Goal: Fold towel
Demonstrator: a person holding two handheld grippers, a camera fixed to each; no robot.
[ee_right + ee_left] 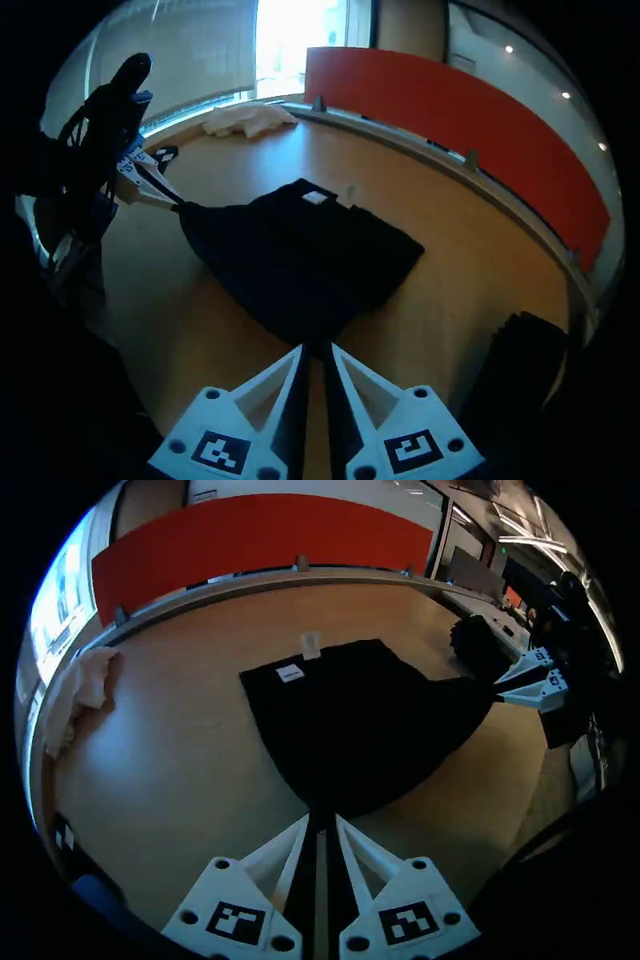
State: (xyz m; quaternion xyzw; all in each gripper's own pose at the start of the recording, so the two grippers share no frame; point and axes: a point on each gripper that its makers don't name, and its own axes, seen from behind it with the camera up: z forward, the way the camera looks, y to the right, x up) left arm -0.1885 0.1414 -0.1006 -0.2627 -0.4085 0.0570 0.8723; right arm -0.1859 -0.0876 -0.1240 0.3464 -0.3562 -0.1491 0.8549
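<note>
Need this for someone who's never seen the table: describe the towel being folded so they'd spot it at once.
On the wooden table before the red wall panel, the black towel lies spread mid-table, two corners pinched by the left gripper and right gripper. Unlike the cream cloth heaped at the table's edge and the dark pile, it bears a white label.

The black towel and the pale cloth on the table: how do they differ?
The black towel is dark, the pale cloth cream. The black towel lies spread mid-table; the pale cloth sits crumpled at the edge. Both rest on the wooden table.
</note>
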